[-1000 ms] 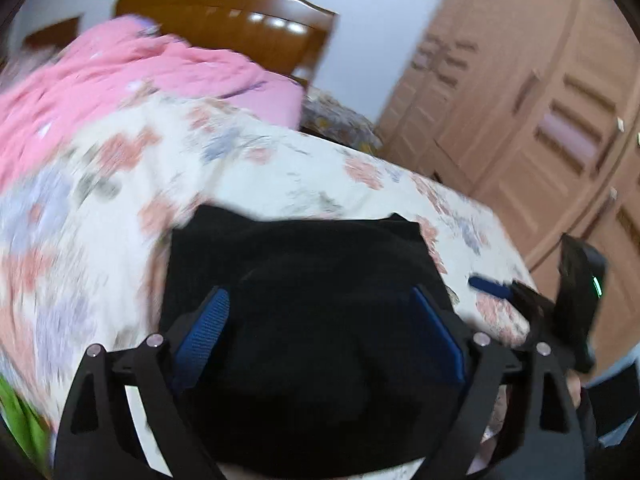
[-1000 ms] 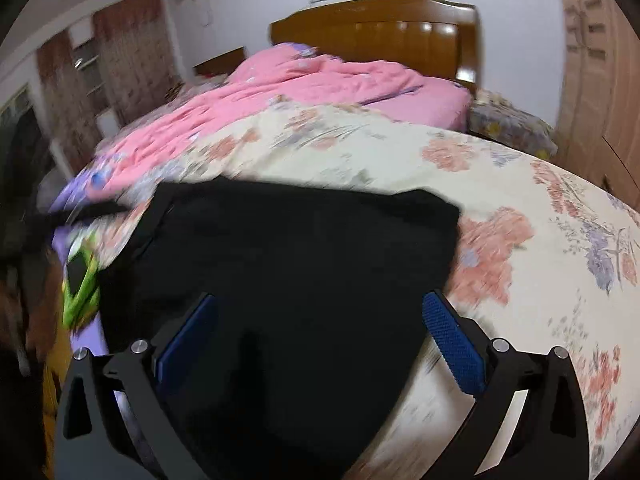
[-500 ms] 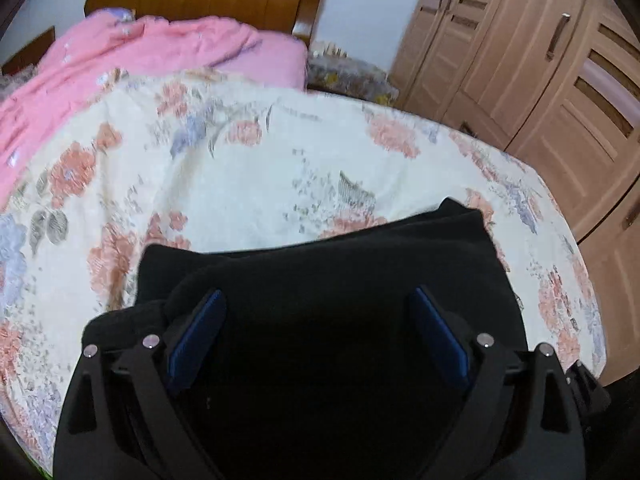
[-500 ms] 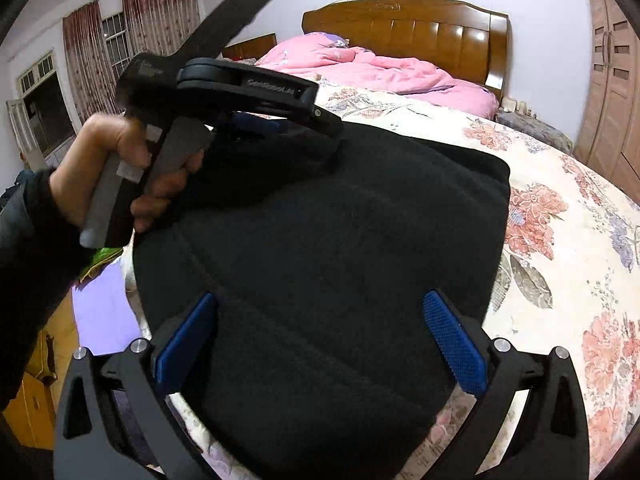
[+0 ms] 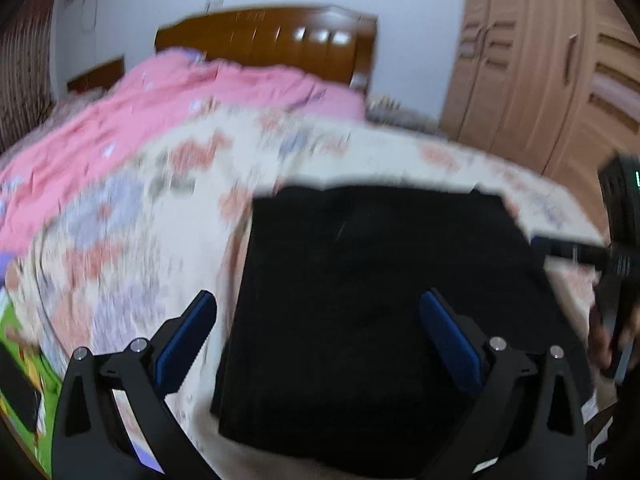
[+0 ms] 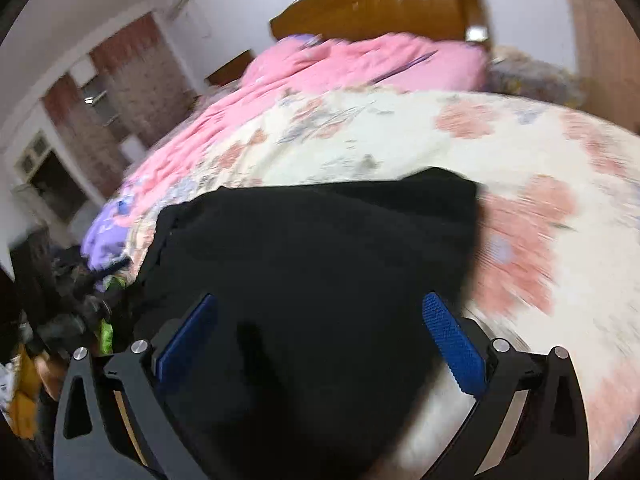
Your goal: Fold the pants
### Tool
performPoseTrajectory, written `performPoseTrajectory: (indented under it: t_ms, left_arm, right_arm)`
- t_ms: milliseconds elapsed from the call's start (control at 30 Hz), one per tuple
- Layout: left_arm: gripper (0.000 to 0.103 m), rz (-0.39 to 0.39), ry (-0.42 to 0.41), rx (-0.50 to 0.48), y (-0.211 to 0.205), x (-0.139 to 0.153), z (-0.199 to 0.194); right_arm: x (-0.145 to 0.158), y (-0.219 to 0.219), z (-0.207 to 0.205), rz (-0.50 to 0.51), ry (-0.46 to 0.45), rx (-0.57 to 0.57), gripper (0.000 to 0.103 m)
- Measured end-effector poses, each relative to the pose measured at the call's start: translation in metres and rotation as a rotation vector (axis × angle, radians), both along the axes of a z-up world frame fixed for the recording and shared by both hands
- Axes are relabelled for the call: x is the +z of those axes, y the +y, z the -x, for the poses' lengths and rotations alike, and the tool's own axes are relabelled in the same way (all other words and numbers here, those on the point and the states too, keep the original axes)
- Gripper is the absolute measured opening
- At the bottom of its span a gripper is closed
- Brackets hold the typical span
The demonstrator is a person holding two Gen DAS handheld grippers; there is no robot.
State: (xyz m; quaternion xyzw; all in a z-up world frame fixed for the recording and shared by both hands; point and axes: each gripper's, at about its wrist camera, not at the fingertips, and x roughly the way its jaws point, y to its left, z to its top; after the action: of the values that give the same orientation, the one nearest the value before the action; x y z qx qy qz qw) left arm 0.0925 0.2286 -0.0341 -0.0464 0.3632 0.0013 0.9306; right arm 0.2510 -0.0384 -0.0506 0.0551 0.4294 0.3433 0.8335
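Observation:
The black pants [image 5: 380, 260] lie folded into a thick rectangle on the floral bed cover [image 5: 160, 200], near the bed's front edge. In the left wrist view my left gripper [image 5: 318, 300] hangs over the pants' near left part. Its jaws are opening, and its blue pads [image 5: 184, 340] stand wide apart without pressing on the cloth. In the right wrist view the pants [image 6: 312, 240] fill the middle. My right gripper [image 6: 320, 302] is wide open above their near edge, holding nothing. Both views are blurred by motion.
A pink quilt [image 5: 140, 120] is heaped toward the wooden headboard [image 5: 272, 36]. A wooden wardrobe [image 5: 540, 80] stands at the right. The other hand-held gripper [image 5: 620, 220] shows at the right edge. Green and purple items [image 6: 106, 332] lie off the bed's left side.
The left gripper has left the top of the pants, where a hand held it half a second ago, and drawn back to their near left. Both views have swung and blurred.

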Motion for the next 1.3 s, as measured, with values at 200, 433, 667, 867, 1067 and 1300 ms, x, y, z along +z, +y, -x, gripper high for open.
performPoseTrajectory:
  t_ms: [200,433,667,867,1067,1300]
  left_arm:
    - [0.102,0.038,0.030,0.005,0.006,-0.018,0.003]
    - [0.102,-0.108,-0.032,0.060,-0.013,-0.001,0.017]
    - [0.102,-0.141,-0.098,0.108,-0.020,0.023,0.033]
    - [0.102,-0.195,-0.143,0.125,-0.031,0.043,0.043]
    - [0.102,-0.306,-0.170,0.267,-0.046,0.064,0.059]
    - [0.102,-0.343,-0.119,0.327,-0.080,0.061,0.086]
  right_arm:
    - [0.007,0.007,-0.021,0.044,-0.028,-0.111,0.099]
    - [0.040,-0.030,0.050,-0.046,-0.202,-0.191,0.099]
    - [0.053,-0.059,0.116,0.057,-0.333,-0.247,0.099]
    - [0.064,-0.081,0.150,0.120,-0.414,-0.285,0.099]
    - [0.079,-0.099,0.190,0.119,-0.521,-0.415,0.099]
    - [0.049,-0.082,0.218,0.263,-0.464,-0.348,0.099]
